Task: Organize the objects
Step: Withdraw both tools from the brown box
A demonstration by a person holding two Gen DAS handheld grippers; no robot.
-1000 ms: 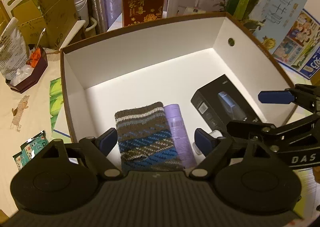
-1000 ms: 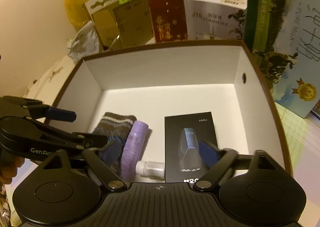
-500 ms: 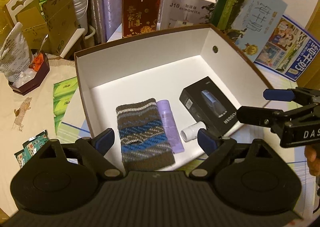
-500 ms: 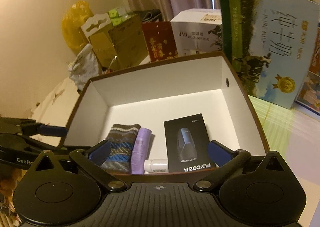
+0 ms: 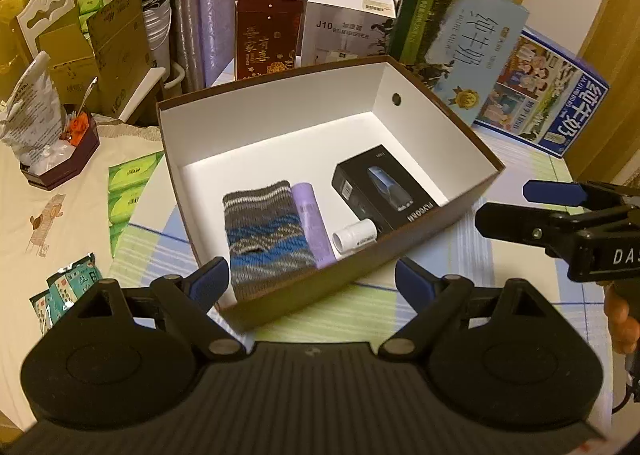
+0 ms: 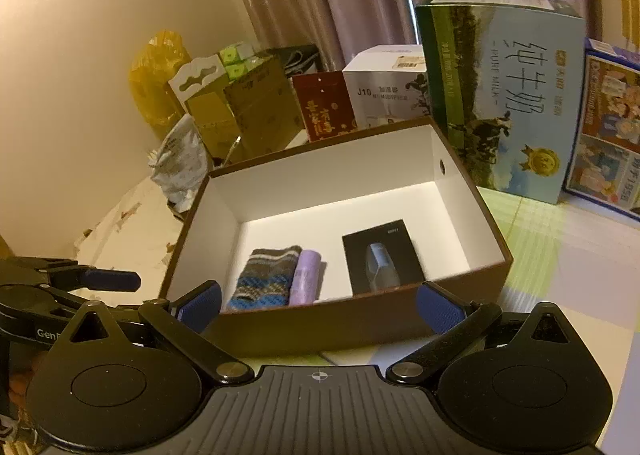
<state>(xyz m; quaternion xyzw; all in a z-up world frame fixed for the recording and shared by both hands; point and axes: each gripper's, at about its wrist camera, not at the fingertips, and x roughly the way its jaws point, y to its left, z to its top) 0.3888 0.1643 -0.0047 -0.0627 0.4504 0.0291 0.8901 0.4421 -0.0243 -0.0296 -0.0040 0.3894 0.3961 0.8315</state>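
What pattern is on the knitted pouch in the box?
Grey, white and blue zigzag stripes on the knitted pouch; clearest in the left wrist view.

I pull both my grippers back out of the box (image 5: 420, 215): my left gripper (image 5: 312, 281) and right gripper (image 6: 318, 305) are now outside its near wall, jaws wide apart and empty.

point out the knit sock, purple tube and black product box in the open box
knit sock (image 5: 266, 233), left wrist view, middle of the striped knit.
purple tube (image 5: 311, 223), left wrist view, mid-length of its body.
black product box (image 5: 386, 191), left wrist view, centre of its printed top face.
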